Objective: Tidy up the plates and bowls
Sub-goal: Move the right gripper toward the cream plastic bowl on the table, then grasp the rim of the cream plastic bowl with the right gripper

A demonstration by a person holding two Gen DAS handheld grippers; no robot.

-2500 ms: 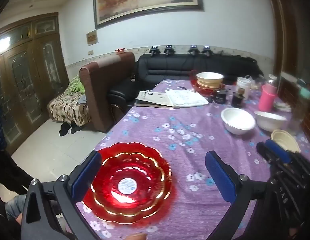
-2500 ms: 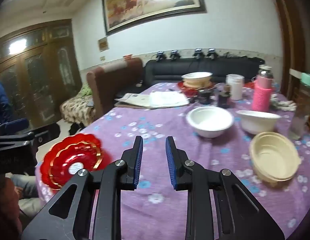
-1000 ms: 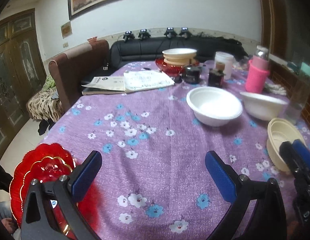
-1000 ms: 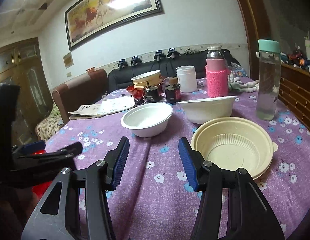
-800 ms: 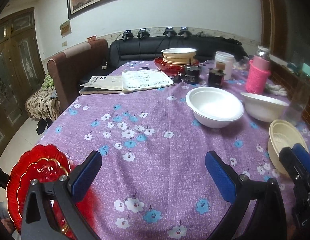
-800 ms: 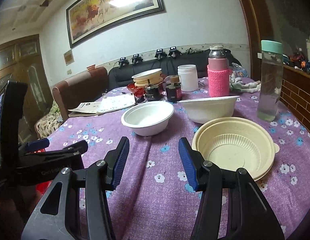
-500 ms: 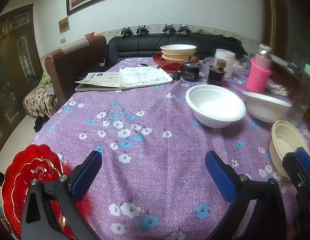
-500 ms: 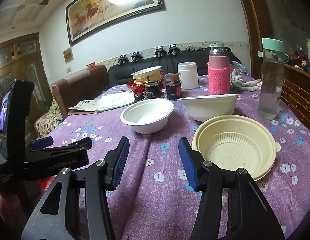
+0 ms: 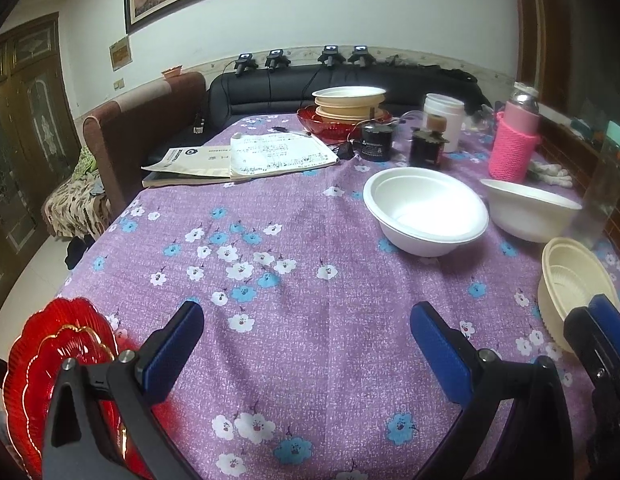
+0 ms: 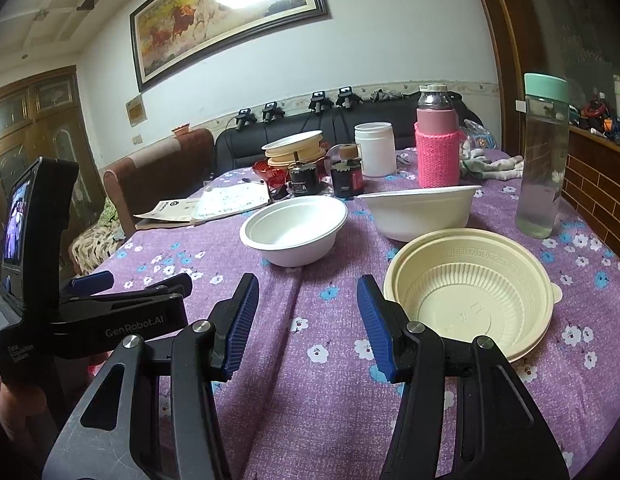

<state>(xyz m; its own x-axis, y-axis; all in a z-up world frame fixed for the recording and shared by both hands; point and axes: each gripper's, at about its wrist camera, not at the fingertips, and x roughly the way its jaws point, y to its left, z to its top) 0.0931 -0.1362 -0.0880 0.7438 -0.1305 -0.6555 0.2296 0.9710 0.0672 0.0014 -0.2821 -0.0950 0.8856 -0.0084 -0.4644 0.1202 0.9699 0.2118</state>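
A red scalloped plate [image 9: 49, 356] lies at the table's near left edge, partly behind my left gripper's left finger. My left gripper [image 9: 305, 344] is open and empty over the purple cloth. A white bowl [image 9: 426, 210] and a second white bowl [image 9: 530, 216] stand in the middle right. A cream bowl [image 10: 470, 292] sits near the front right; my right gripper [image 10: 305, 312] is open and empty just left of it. A stack of cream plates on a red dish [image 9: 348, 112] stands at the far end.
Papers and a booklet [image 9: 245, 158] lie at the far left. Dark jars [image 9: 376, 142], a white tub [image 9: 448, 120], a pink-sleeved flask [image 10: 436, 144] and a clear water bottle [image 10: 544, 156] stand at the back and right. The left gripper's body [image 10: 69, 312] shows at the left of the right wrist view.
The left gripper has moved right, off the red plate, which now sits at its lower left. The right gripper has opened and moved right, beside the cream bowl.
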